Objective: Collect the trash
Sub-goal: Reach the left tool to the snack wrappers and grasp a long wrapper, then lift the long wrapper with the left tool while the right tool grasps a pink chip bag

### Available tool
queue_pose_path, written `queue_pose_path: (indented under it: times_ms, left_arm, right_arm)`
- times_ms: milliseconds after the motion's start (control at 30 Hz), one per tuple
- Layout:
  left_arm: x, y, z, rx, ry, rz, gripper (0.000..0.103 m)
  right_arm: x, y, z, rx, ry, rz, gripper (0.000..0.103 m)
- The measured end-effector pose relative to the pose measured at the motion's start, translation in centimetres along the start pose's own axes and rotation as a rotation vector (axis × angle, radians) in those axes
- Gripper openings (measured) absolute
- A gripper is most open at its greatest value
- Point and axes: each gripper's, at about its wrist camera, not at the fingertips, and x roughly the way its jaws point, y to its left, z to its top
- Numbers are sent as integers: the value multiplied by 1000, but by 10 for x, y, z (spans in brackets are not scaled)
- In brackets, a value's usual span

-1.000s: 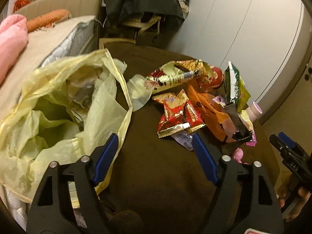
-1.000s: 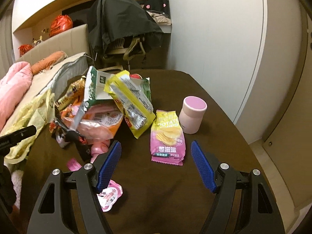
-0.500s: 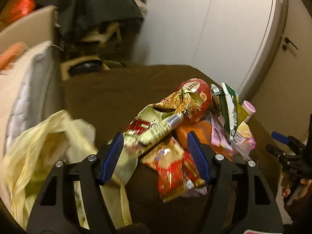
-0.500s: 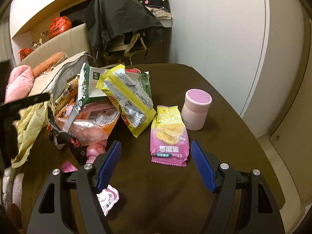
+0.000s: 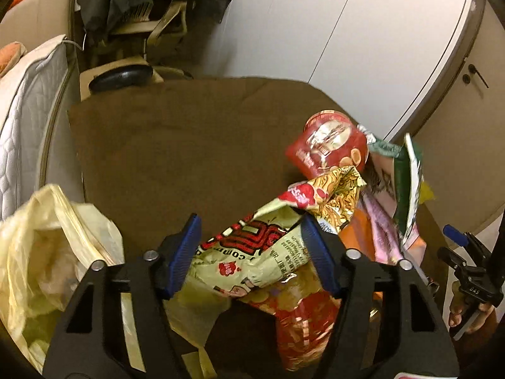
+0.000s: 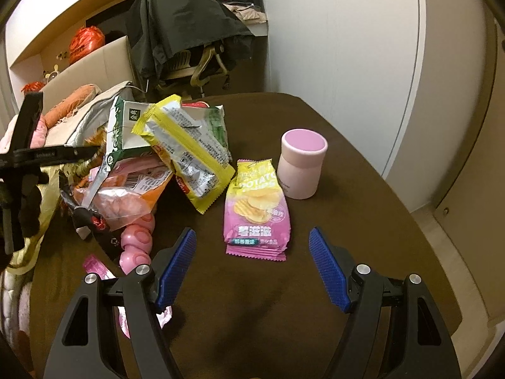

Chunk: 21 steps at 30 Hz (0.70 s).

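Observation:
A pile of snack wrappers lies on the brown table (image 5: 176,145). In the left wrist view my left gripper (image 5: 252,252) is open, its blue pads on either side of a pale green and red noodle wrapper (image 5: 252,252). A red snack bag (image 5: 331,145) and a green carton (image 5: 407,186) lie beyond it. A yellow plastic bag (image 5: 47,252) gapes open at the left. In the right wrist view my right gripper (image 6: 252,262) is open and empty, just short of a pink potato chip packet (image 6: 255,208). A yellow wrapper (image 6: 186,148) tops the pile.
A pink cup (image 6: 301,167) stands upright right of the chip packet. A pink toy (image 6: 137,240) and small pink wrapper (image 6: 94,265) lie at the pile's near edge. A mattress (image 5: 28,104) borders the table on the left; a chair with dark clothes (image 6: 186,31) stands behind.
My left gripper has swung right from the yellow bag and moved in until the noodle wrapper sits between its pads. My right gripper has edged a little toward the chip packet.

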Motion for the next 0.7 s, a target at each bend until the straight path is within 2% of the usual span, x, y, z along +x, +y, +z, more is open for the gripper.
queue_pose_path:
  times_ms: [100,133,200,400,533,700]
  left_arm:
    - [-10,-9,-5,-6,-14,16,37]
    - [-13,-12,-5,-9,-22,33,14]
    - [-27,-20,-9,-39,-37,60,6]
    - [-76,-48,-26,-127,-157,0,4]
    - [-98,-60,-42,-147,-191,0,4]
    - [-111,-61,-59,-185,-193,-7,4]
  right_arm:
    - [-1,5,1,-20,-9,-10,70]
    - [-2,6,2,-27,-14,-15,70]
    - [-3,6,5,-29,-23,-23,70]
    - [6,4,17,-57,-23,-50,70]
    - [22,3,21,-92,11,-62,70]
    - [46,-6,24,-65,75,-29,70]
